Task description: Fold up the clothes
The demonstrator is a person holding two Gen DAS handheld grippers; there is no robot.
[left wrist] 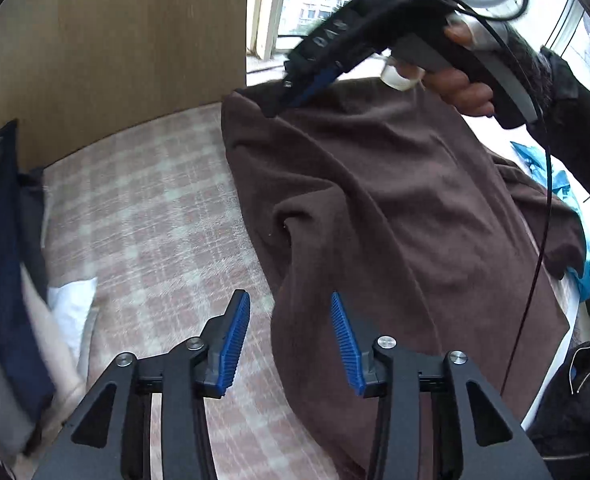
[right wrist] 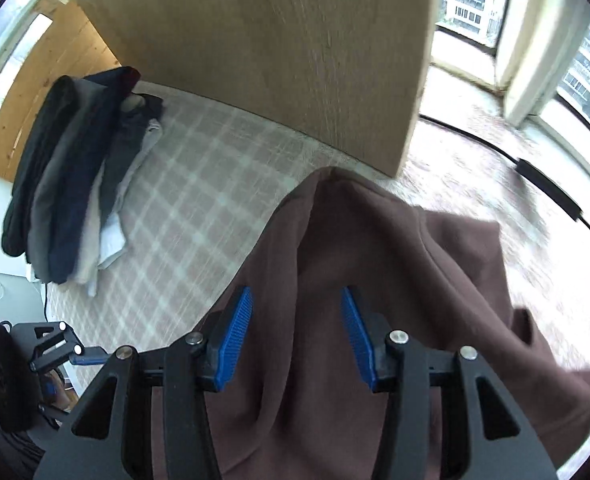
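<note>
A brown garment (left wrist: 395, 208) lies spread on a bed with a pink plaid sheet (left wrist: 155, 208). My left gripper (left wrist: 291, 300) hovers over the garment's near left edge, jaws apart, nothing between the blue pads (left wrist: 235, 344). In the left wrist view a hand holds my right gripper (left wrist: 291, 88) at the garment's far corner. In the right wrist view that gripper (right wrist: 297, 300) stands open above the brown garment (right wrist: 375, 280), whose cloth lies below the pads (right wrist: 357, 340) without being pinched.
A pile of folded dark and grey clothes (right wrist: 75, 168) sits on the plaid sheet (right wrist: 183, 216) by the wooden headboard (right wrist: 275, 40). A white cloth (left wrist: 71, 304) lies near the pile. Blue fabric (left wrist: 575, 208) and a black bag (left wrist: 575, 392) lie beyond the garment's right side. Windows are behind.
</note>
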